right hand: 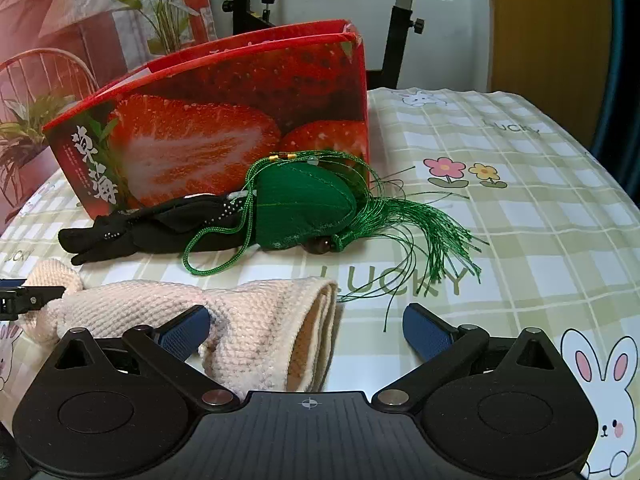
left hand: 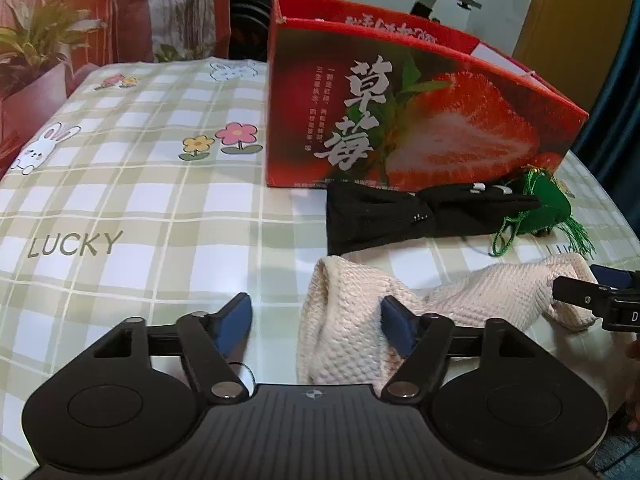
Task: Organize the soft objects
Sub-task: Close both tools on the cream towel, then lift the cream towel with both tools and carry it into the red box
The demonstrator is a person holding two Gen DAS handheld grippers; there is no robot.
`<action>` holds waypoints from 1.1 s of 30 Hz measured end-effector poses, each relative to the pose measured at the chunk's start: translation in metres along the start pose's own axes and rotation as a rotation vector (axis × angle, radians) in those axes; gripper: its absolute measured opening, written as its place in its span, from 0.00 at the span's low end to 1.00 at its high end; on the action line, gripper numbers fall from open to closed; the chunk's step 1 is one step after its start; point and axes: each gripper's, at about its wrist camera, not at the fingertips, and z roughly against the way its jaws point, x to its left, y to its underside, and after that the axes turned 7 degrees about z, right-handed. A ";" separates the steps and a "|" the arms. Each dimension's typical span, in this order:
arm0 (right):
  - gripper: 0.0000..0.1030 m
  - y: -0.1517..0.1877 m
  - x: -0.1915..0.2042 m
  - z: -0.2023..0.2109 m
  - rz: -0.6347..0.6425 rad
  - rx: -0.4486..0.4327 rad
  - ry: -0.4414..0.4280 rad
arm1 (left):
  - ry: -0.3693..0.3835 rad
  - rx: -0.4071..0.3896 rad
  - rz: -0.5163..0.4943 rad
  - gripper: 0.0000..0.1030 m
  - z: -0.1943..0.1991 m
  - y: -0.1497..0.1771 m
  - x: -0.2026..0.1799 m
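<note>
A cream knitted cloth lies on the checked tablecloth, and its two ends reach into both grippers. My left gripper stands open over one folded end, which rests against the right pad only. My right gripper is open too, with the other folded end beside its left pad. Behind the cloth lie a black fabric piece and a green stuffed pouch with a cord and tassel. An open red strawberry box stands behind them.
The tablecloth has bare room to the left of the box, and more to the right in the right wrist view. An exercise bike and potted plants stand beyond the far edge.
</note>
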 end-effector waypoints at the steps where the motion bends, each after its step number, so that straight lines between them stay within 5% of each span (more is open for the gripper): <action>1: 1.00 0.000 -0.001 0.000 -0.002 0.002 -0.002 | 0.005 0.015 0.007 0.74 0.001 -0.002 0.001; 6: 0.99 0.000 -0.004 0.006 -0.040 -0.003 -0.040 | 0.048 0.047 0.085 0.70 0.013 -0.003 0.013; 16: 0.64 -0.001 0.003 0.012 -0.023 -0.020 -0.113 | 0.019 0.017 -0.071 0.51 0.026 0.008 -0.018; 25: 0.50 0.001 0.006 0.011 -0.009 -0.028 -0.140 | 0.057 0.023 -0.039 0.43 0.019 0.010 -0.010; 30: 0.33 -0.001 0.009 0.015 0.008 -0.042 -0.158 | 0.093 0.013 -0.051 0.19 0.021 0.011 -0.013; 33: 0.21 -0.004 0.010 0.020 0.019 -0.047 -0.159 | 0.083 -0.006 -0.066 0.13 0.025 0.010 -0.015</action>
